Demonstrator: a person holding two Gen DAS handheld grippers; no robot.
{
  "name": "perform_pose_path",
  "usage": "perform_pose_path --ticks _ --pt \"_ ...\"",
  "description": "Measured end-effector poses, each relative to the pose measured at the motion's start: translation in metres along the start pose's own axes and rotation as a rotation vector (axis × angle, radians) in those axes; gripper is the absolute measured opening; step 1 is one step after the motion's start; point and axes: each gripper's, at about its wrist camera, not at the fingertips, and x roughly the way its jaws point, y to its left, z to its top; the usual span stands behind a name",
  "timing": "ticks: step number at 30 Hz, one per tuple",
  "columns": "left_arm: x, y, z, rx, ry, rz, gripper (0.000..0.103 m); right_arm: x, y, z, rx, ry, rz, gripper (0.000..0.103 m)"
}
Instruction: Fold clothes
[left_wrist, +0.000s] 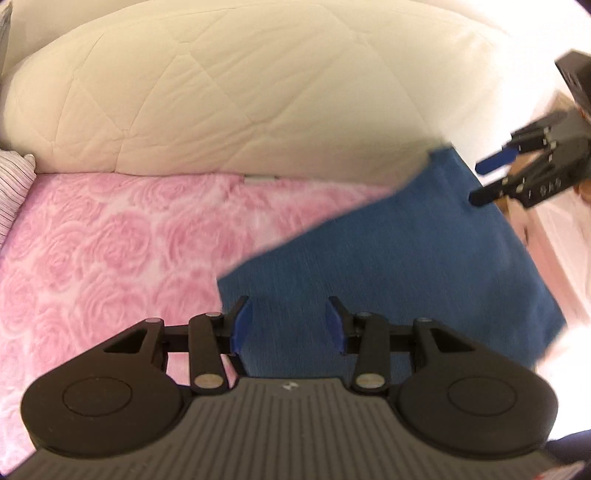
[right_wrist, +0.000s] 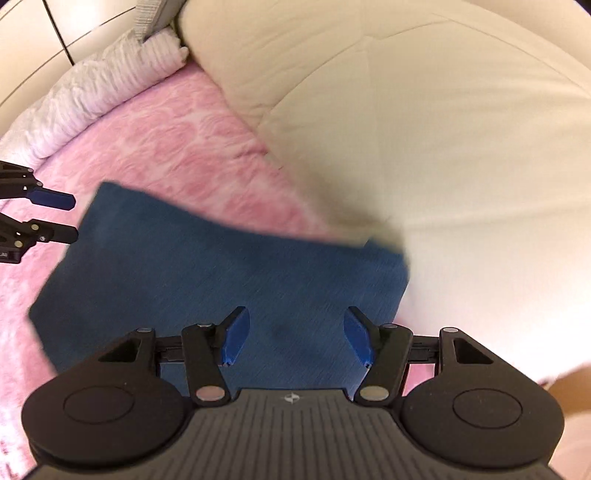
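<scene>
A blue folded cloth (left_wrist: 424, 254) lies flat on the pink rose-patterned bedspread (left_wrist: 110, 236); it also shows in the right wrist view (right_wrist: 207, 269). My left gripper (left_wrist: 288, 323) is open and empty, hovering over the cloth's near left corner. It shows in the right wrist view (right_wrist: 72, 218) at the left, beside the cloth's left edge. My right gripper (right_wrist: 295, 332) is open and empty above the cloth's near edge. It shows in the left wrist view (left_wrist: 480, 181) at the cloth's far right edge. Both views are motion-blurred.
A large cream quilted duvet (left_wrist: 258, 85) is piled along the far side of the bed, also in the right wrist view (right_wrist: 443, 129). A white ribbed blanket (right_wrist: 99, 92) lies at the far left. A striped pillow (left_wrist: 14, 184) sits at the left edge.
</scene>
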Motion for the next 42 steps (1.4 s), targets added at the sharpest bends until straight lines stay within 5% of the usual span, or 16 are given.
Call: perform_pose_path --ticks 5,11,20,28,33,42 --pt "0.033 0.005 0.005 -0.022 0.039 0.024 0.04 0.043 -0.028 0.009 0.036 0.059 0.015 0.063" --pt "0.015 0.003 0.021 -0.044 0.017 0.005 0.04 0.02 -0.04 0.018 0.108 -0.015 0.031 0.062" --pt "0.031 -0.003 0.026 -0.026 0.069 0.024 0.043 0.035 -0.047 0.013 0.149 0.015 0.067 0.063" --pt "-0.034 -0.028 -0.039 -0.005 0.093 0.022 0.045 -0.021 -0.033 -0.053 0.176 0.059 0.167 0.063" --pt "-0.024 -0.05 -0.095 0.049 0.169 0.045 0.047 -0.034 -0.01 -0.104 0.163 0.111 0.17 0.066" --pt "-0.101 -0.062 -0.126 -0.027 0.025 0.081 0.049 -0.105 0.022 -0.145 0.181 0.008 0.058 0.076"
